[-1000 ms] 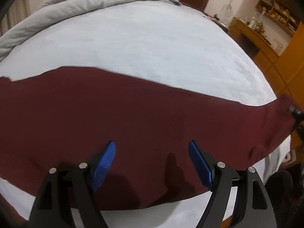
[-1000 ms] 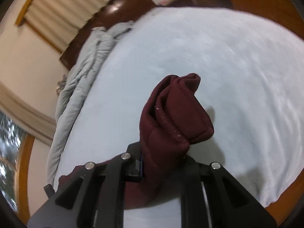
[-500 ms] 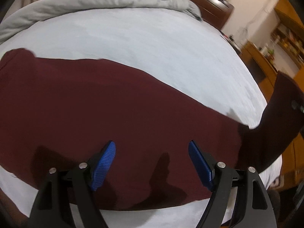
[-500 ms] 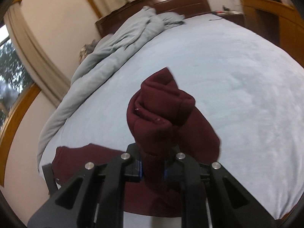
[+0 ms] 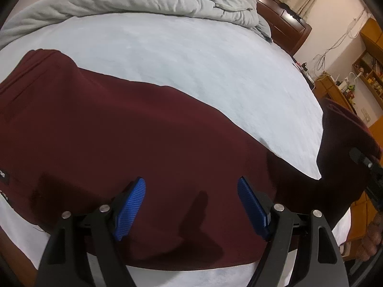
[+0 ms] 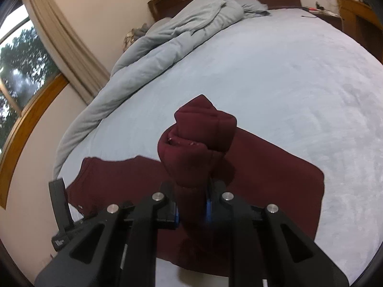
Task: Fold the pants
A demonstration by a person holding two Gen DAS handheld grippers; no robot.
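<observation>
Maroon pants [image 5: 134, 138] lie spread flat on a pale blue bedsheet [image 5: 191, 55], most of the garment stretched out directly beneath and ahead of the left gripper [image 5: 191, 204], which hangs just above the cloth with its blue ribbed pads [image 5: 130, 205] standing wide apart and nothing between them. The pads cast two dark shadows on the fabric below the gap. To the left of that gripper the waistband end of the pants reaches toward the edge of the bed, where a small black label [image 5: 4, 175] shows on the cloth. Off to its right, one leg end rises off the sheet in a dark fold, lifted by the right gripper [image 6: 192, 206], whose black frame shows at the right edge of the left wrist view beside part of a person's hand [image 5: 372, 239]. Seen from its own camera, the right gripper is clenched on that leg end: the cuff [image 6: 198, 143] bunches in a thick roll that stands up from between the closed jaws, slivers of blue pad visible either side of the cloth. Beyond and below the roll, the remaining pants lie flat on the sheet. Farther ahead of both grippers a rumpled grey duvet [image 6: 172, 40] is heaped along the far side of the bed against a dark wooden headboard [image 5: 282, 21].
</observation>
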